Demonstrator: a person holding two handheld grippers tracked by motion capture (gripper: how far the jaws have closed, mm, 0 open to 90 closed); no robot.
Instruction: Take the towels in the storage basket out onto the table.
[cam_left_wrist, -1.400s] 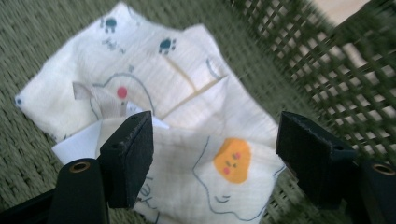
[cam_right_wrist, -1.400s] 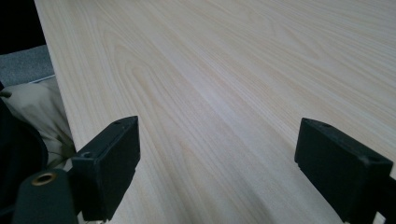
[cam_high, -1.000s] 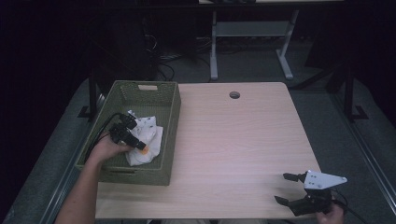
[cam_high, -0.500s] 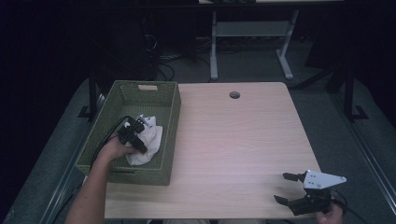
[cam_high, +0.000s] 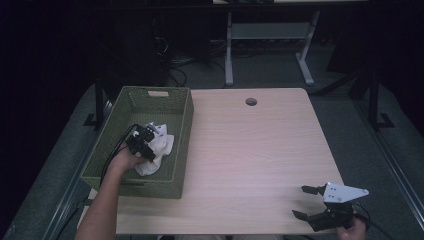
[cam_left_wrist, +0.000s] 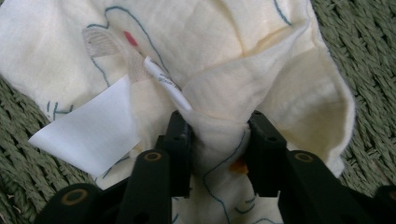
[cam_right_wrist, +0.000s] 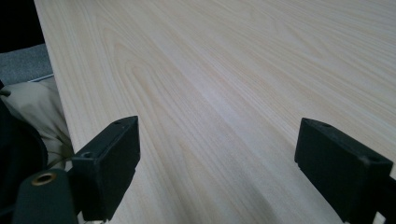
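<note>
Your left gripper has just been closing its jaws, and they now pinch a bunched fold of the cream-white cloth with thin blue stitched lines, so lift slowly and straight up to clear the wall of the green woven basket. The rest of the cloth spreads ahead of the jaws on the basket floor, its white paper tag just left of them. Your right gripper hangs wide and empty over the pale wooden table, well apart from the cloth.

Lab or workshop: bare wooden table, floor cables, metal stand
</note>
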